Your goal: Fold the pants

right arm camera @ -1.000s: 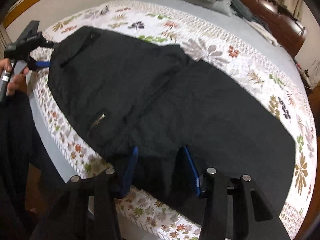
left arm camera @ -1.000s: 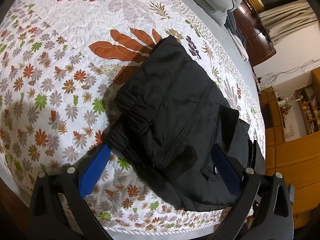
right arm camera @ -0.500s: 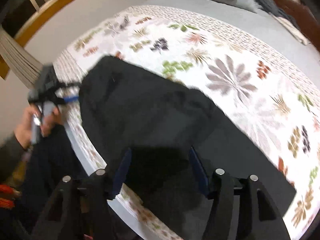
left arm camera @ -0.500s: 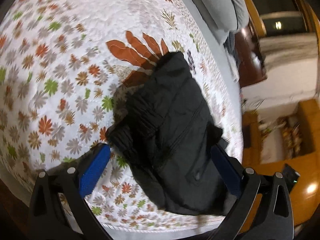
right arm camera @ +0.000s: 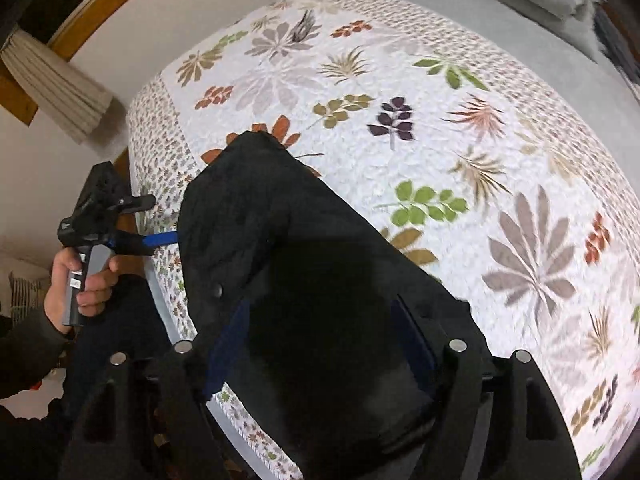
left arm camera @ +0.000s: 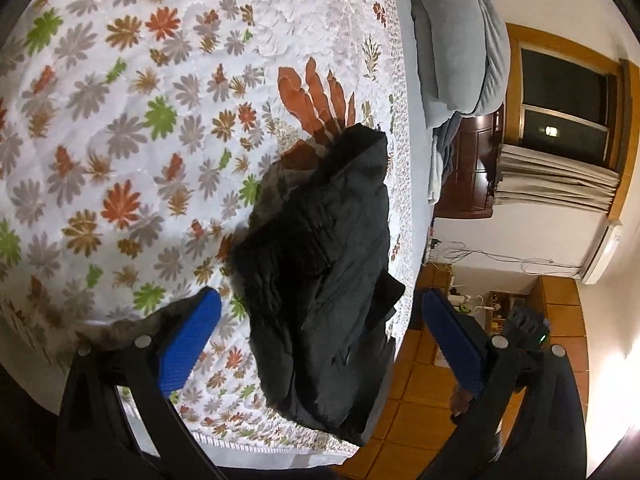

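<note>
Black pants (left arm camera: 320,248) lie bunched on the bed (left arm camera: 120,120), between both grippers' released jaws; the right gripper (right arm camera: 320,344) has just been opening.

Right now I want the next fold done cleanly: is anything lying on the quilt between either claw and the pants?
Nothing visible. The pants lie bunched on the quilt between the left claw's open blue pads, and directly under the right claw.

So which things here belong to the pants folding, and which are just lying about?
Job: pants, left gripper, right gripper, quilt they lie on.
Lying about: grey pillows, curtain, wooden cabinet, cables.
</note>
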